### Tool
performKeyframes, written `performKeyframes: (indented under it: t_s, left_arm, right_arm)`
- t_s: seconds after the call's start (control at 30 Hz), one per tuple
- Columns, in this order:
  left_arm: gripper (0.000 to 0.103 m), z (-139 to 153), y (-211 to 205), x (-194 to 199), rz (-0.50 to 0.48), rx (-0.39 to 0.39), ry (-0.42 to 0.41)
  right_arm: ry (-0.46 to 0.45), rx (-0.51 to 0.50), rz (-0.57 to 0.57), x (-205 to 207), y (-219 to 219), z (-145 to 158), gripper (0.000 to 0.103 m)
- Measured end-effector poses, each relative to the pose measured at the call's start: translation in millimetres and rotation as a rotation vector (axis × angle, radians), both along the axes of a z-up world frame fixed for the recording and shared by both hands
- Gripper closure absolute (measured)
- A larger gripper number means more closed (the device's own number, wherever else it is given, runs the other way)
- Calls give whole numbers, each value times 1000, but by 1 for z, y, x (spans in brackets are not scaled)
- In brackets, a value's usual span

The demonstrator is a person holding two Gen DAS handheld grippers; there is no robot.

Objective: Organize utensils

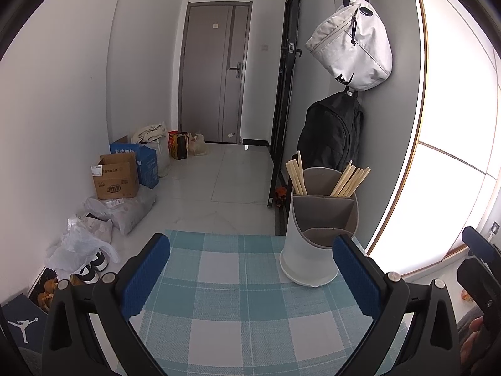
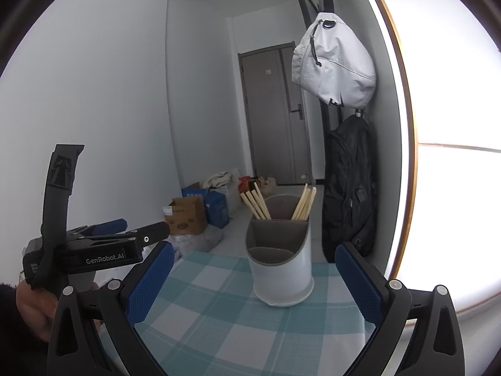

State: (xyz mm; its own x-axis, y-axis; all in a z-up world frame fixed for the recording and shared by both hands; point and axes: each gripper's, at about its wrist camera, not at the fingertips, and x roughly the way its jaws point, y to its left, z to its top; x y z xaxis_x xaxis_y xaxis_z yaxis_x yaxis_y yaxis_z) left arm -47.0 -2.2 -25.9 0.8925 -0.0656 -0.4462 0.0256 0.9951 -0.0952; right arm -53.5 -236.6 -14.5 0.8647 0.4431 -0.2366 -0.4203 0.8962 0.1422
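Behind holder (image 1: 316,244) rim, chopsticks' (image 1: 349,180) lower ends hidden.

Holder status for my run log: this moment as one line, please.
holder: upright on cloth | chopsticks: inside, back compartments | left gripper: open, empty | right gripper: open, empty

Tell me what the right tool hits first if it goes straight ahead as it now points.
Most likely the utensil holder, standing on the checked cloth almost dead ahead of the open right tool; depth is hard to judge.
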Motion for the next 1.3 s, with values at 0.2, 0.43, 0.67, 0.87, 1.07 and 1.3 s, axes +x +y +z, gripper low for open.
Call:
performKeyframes:
  t_s: [0.2,0.43,0.67,0.87,1.07,1.3]
  left_arm:
    - [2,-1,1,1,2,-5,5]
    - [2,0,1,0,0,-16,4]
    - [2,-2,-1,0,-6,-8,7]
    - [2,-2,-2,2,-6,-6,10]
    - [2,-2,-3,1,-7,-5,8]
    - [2,-1,-3,-1,-25,-44,14]
  right_arm:
    - [0,-2,0,0,0,0,0]
    - [3,-2,5,0,-1,-1,0]
    - [5,-6,10,1,0,-2,0]
    - [7,-7,12,2,0,-1,0]
    - [11,-6,12,3,0,-2,0]
    - [24,2,13,5,1,-2,0]
